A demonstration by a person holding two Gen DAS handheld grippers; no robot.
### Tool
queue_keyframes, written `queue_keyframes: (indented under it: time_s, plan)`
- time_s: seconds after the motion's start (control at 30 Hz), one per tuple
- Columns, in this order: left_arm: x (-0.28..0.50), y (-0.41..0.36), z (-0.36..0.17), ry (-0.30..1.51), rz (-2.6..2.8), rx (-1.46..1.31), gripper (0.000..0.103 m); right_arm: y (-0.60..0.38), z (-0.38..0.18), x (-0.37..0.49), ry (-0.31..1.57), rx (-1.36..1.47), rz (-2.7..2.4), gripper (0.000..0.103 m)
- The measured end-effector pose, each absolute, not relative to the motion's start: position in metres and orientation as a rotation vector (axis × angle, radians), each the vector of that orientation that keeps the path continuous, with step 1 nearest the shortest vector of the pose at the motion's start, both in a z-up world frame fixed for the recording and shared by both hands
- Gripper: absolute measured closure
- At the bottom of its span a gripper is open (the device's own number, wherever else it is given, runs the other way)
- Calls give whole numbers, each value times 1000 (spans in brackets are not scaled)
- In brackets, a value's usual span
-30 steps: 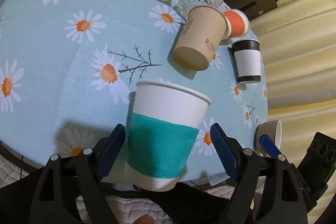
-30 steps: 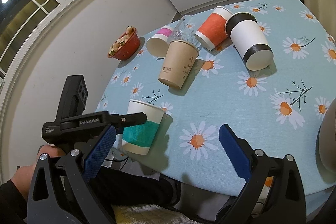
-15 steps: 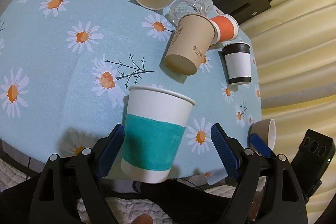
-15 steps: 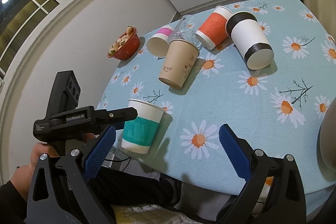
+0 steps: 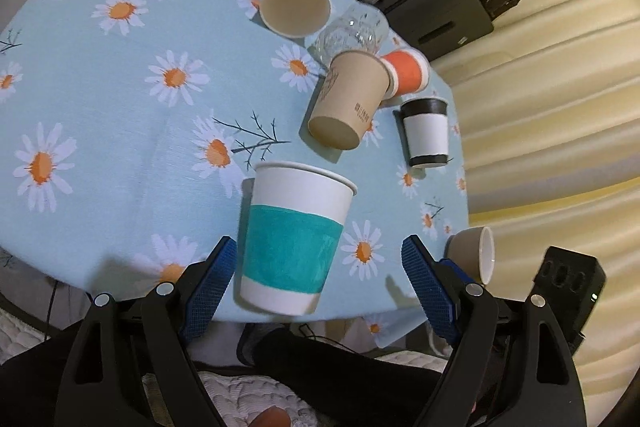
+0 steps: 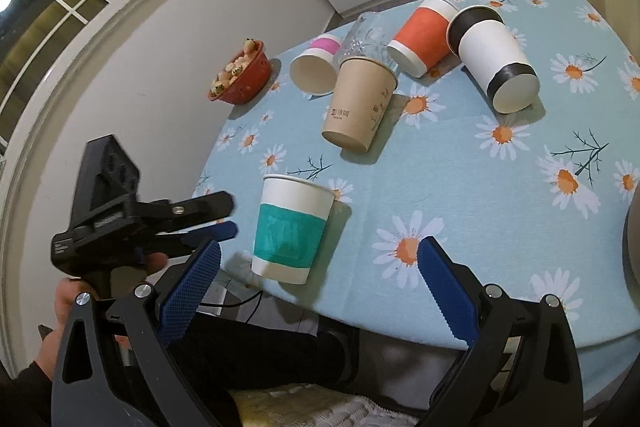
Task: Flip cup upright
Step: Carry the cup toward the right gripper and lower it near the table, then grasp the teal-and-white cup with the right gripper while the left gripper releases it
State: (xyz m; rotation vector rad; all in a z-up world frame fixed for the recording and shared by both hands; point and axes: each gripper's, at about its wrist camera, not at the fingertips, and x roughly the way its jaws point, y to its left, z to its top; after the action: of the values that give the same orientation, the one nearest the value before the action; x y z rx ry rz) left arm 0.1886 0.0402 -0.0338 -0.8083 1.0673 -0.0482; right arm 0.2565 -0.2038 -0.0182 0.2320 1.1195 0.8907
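We spot dark print on the side of the kraft paper cup (image 6: 360,103) lying at about twelve o'clock from the teal-banded cup (image 6: 292,227), a small logo block with characters too small for us to read. A pale label sits on the left tongs (image 6: 224,217) body, also illegible. We can read nothing else.

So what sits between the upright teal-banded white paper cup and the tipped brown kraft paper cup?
Only bare daisy tablecloth between teal-banded cup and brown kraft cup, clearest in the right wrist view.
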Motion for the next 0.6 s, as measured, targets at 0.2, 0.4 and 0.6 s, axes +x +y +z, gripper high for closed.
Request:
queue_keyframes:
  time_s: [0.2,0.4,0.6]
  plan:
    - [158,58,-17,1003,-72,-806,21,-175,-8,249,1158,162,885,5]
    - [124,72,-11,935,-86,-806,21,-141,-8,249,1228,93,848,5]
    - [90,84,-17,850,-96,-819,21,-113,-18,260,1341,70,772,5]
